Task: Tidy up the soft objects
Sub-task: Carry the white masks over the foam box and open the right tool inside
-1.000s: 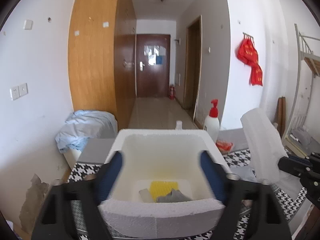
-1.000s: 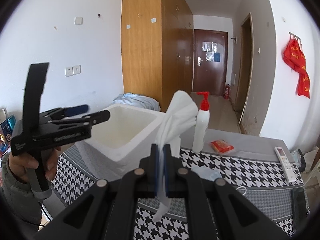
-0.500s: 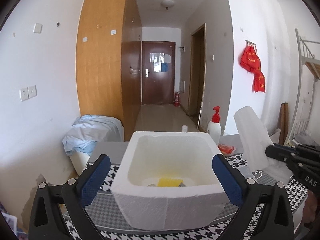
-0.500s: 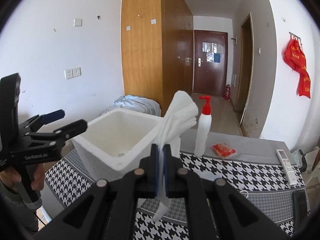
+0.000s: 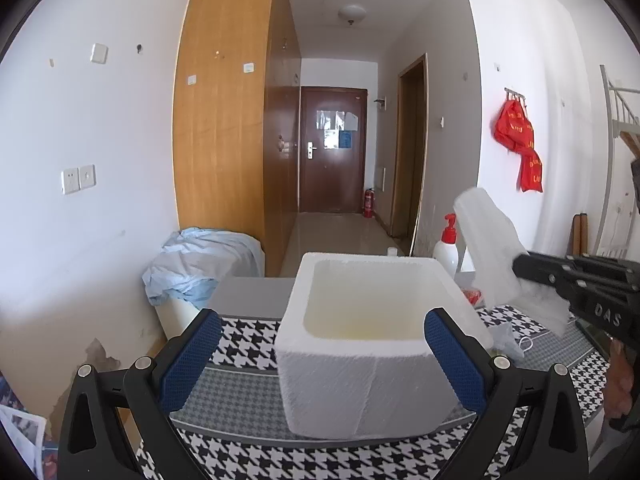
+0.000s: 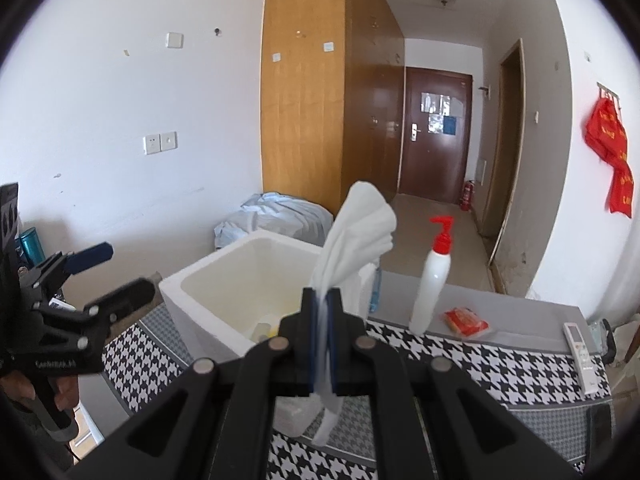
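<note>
Holding a white tissue (image 6: 356, 232) upright, clamped between the closed jaws of the right gripper (image 6: 321, 344), just to the right of the white foam box (image 5: 372, 344) and not yet over its opening. Left gripper (image 5: 320, 360) spread wide and empty, set back on the near side of the box with its blue pads (image 5: 188, 360) either side of the box in view but touching nothing. Box standing on the houndstooth tabletop (image 6: 500, 364); a glimpse of yellow and something pale at its bottom from the right wrist view, so probably some soft things already put away, though hard to name. Tissue still to be carried over the rim and let go inside. Left on the tabletop: a pump bottle (image 6: 434, 280), a small red packet (image 6: 466, 322), a remote control (image 6: 580, 352), none clearly soft, so likely near the end of the sorting.
</note>
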